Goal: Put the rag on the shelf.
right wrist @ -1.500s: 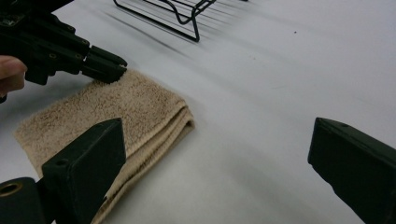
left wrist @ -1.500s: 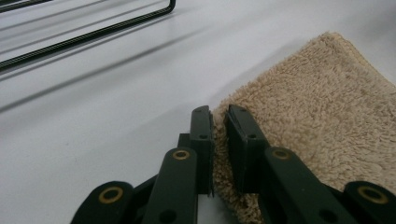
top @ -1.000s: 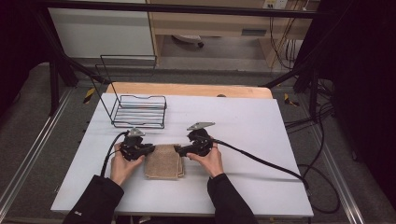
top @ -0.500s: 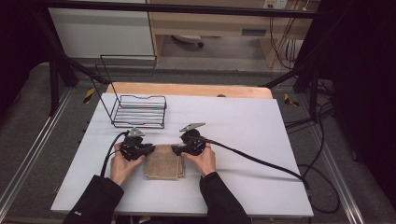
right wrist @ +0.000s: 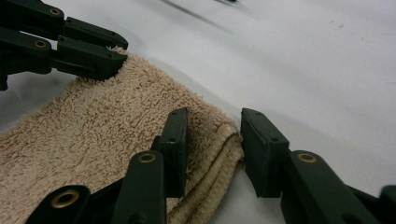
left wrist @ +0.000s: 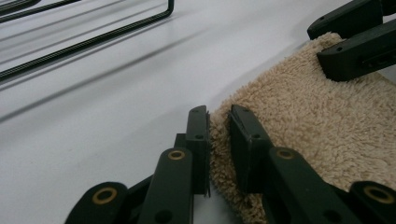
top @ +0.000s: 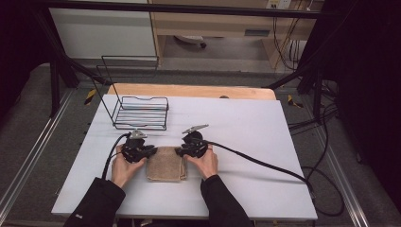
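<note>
A folded tan towel (top: 165, 163) lies flat on the white tabletop (top: 246, 127), near the front edge and between the person's two hands, with a black wire basket (top: 141, 112) standing apart from it toward the far left. The left gripper (left wrist: 218, 122) sits at the towel's far left corner with its jaws nearly together, pinching the fluffy edge between them. The right gripper (right wrist: 212, 125) is at the far right corner; its jaws are spread to either side of the layered, folded edge and have not closed on it. By the look of it, the work is at the grasping stage: one corner is gripped, the other is only straddled, and the towel has not yet been lifted, folded further or carried anywhere.
</note>
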Motion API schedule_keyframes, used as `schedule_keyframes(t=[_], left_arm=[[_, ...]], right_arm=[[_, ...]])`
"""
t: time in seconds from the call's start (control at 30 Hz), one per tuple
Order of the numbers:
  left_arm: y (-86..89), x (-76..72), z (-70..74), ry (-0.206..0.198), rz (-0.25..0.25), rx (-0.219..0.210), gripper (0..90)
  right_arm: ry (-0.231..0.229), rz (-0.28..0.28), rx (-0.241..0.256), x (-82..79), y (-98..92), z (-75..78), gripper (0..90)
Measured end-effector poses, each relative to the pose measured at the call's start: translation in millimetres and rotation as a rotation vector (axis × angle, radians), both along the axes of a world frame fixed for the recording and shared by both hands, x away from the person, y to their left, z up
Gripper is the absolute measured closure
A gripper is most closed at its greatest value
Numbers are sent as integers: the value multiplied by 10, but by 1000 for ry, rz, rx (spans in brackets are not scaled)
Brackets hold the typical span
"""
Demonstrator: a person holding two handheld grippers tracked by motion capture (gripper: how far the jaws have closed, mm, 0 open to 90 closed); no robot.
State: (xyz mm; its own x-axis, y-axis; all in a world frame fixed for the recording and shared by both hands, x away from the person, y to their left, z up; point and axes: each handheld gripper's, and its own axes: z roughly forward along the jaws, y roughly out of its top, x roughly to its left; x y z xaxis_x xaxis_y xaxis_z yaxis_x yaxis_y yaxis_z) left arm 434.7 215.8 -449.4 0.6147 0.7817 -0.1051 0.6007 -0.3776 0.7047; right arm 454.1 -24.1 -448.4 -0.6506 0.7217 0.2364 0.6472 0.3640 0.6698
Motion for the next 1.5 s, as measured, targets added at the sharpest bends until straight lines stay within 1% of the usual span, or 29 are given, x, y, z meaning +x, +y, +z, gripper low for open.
schedule_keyframes(t=[0.27,0.33,0.43,0.57,0.6,0.77,0.87,1.03,1.17,1.23,1.3,1.5], left_arm=[[8,8,5,13,4,-12,790],[15,12,5,17,2,-21,801],[40,22,8,34,5,-45,819],[63,22,28,41,10,-67,837],[70,17,39,44,11,-74,839],[92,-16,100,22,7,-99,841],[107,-43,143,1,1,-104,841],[135,-92,220,-31,-10,-125,842],[153,-130,278,-55,-19,-132,843],[162,-142,312,-58,-26,-130,843],[168,-158,342,-65,-27,-140,843],[184,-207,435,-92,-37,-161,845]], right_arm=[[43,-9,17,-8,1,14,793],[51,-11,19,-4,0,21,804],[57,-14,24,-5,0,26,815],[53,-13,28,-11,-5,42,825],[48,-13,26,-15,-6,47,826],[20,-4,33,-59,-23,112,828],[0,-1,51,-96,-38,179,828],[-34,7,86,-175,-66,302,829],[-65,16,105,-234,-82,367,829],[-83,21,112,-259,-87,389,830],[-96,26,116,-283,-94,412,830],[-119,32,147,-349,-123,509,831]])
